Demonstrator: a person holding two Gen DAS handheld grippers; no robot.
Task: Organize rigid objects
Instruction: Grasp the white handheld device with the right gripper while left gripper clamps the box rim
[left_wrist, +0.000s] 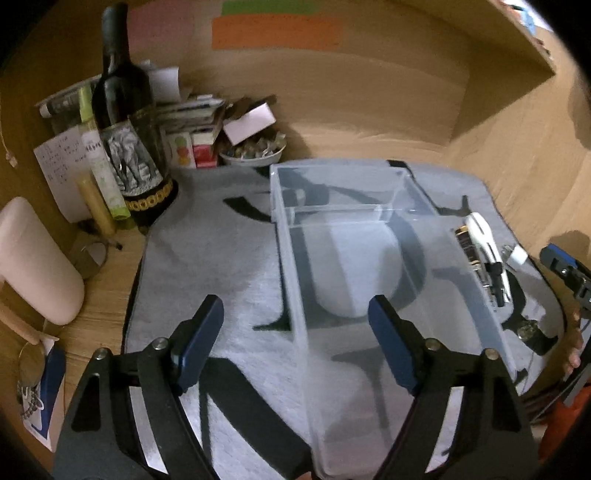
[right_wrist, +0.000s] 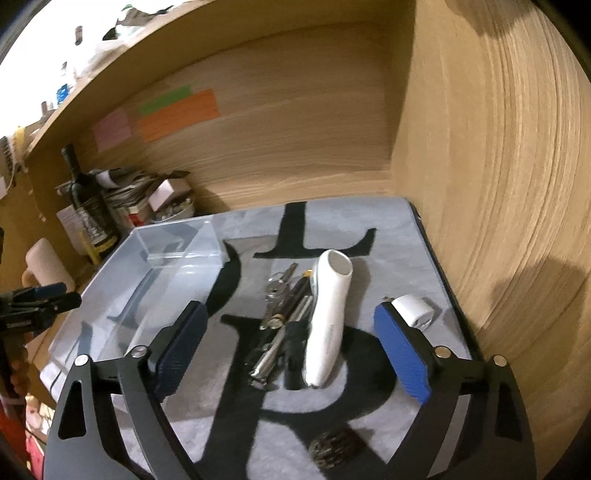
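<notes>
A clear plastic organizer box (left_wrist: 369, 221) with compartments sits on a grey mat with black letters; it also shows in the right wrist view (right_wrist: 159, 273). My left gripper (left_wrist: 295, 328) is open and empty, hovering over the box's near end. My right gripper (right_wrist: 291, 343) is open and empty, just above a pile of objects: a white handheld device (right_wrist: 328, 325), pens and metal tools (right_wrist: 284, 332), keys (right_wrist: 277, 291) and a white charger plug (right_wrist: 415, 312). The pile also shows in the left wrist view (left_wrist: 484, 254), to the right of the box.
A dark wine bottle (left_wrist: 127, 122), papers, small boxes and a bowl (left_wrist: 255, 153) crowd the back left corner. A pink mug (left_wrist: 33, 258) stands at left. A dark round object (right_wrist: 332, 448) lies on the mat near me. Wooden walls (right_wrist: 498, 184) close in behind and right.
</notes>
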